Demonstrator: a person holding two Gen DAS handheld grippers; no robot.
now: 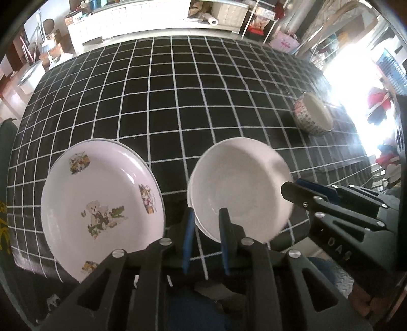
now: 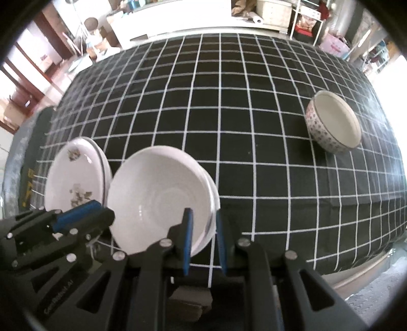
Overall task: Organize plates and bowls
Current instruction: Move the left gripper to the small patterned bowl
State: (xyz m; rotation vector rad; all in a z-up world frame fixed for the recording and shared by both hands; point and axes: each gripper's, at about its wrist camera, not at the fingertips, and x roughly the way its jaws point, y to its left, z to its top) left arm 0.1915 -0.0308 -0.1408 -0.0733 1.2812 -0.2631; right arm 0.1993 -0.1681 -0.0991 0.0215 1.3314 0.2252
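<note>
A plain white bowl (image 1: 239,188) is held between both grippers near the table's front edge. My left gripper (image 1: 207,221) is shut on the bowl's near-left rim. My right gripper (image 2: 203,224) is shut on the bowl's (image 2: 162,198) right rim; it also shows at the right in the left wrist view (image 1: 302,193). The bowl appears to rest in a second white bowl, whose rim (image 2: 216,196) shows behind it. A stack of white plates with a teddy-bear print (image 1: 101,201) lies to the bowl's left. A patterned bowl (image 2: 333,122) stands apart at the far right.
The table carries a black cloth with a white grid (image 1: 193,101). Its front edge (image 2: 356,270) is close below the grippers. Shelves, boxes and furniture (image 1: 223,15) stand beyond the far edge. Bright window light washes out the right side.
</note>
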